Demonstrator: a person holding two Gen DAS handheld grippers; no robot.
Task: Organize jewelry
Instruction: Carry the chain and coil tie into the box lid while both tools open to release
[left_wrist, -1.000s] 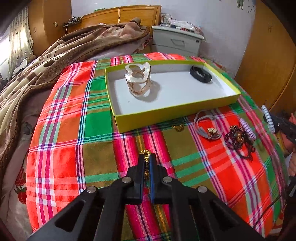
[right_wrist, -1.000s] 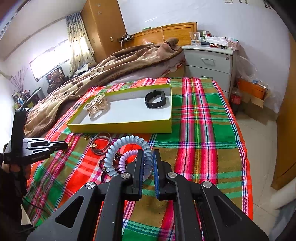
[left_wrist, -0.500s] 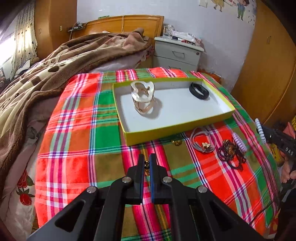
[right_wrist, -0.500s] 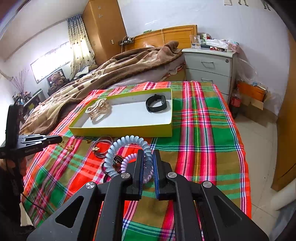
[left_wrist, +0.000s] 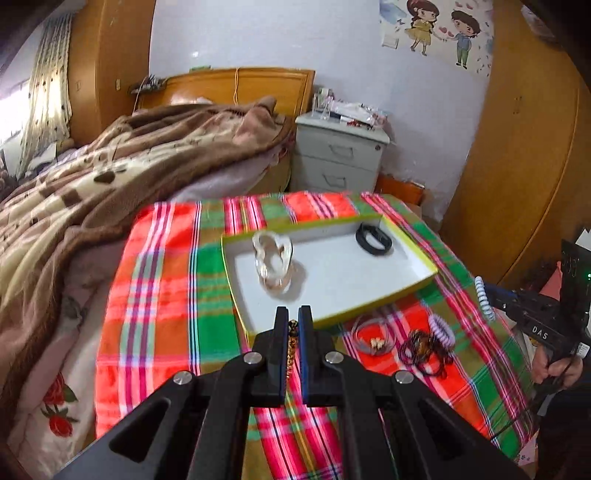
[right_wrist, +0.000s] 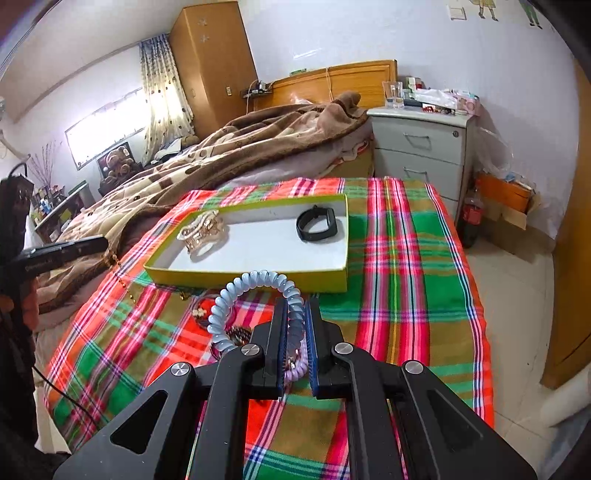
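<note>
- My left tool (left_wrist: 291, 325) was clenched on the gold chain (left_wrist: 292, 341), lifted just short of the tray (left_wrist: 373, 308); my right tool (right_wrist: 295, 314) gripped the blue coil band (right_wrist: 236, 295).
- On the plaid cloth (right_wrist: 406, 295) lay hair ties (left_wrist: 371, 334), dark beads (left_wrist: 424, 349) and a lilac coil (left_wrist: 441, 326), unsorted.
- The tray held a clear clip (left_wrist: 273, 260) and black band (left_wrist: 373, 242).
- Nothing blocked it, I judged.
</note>
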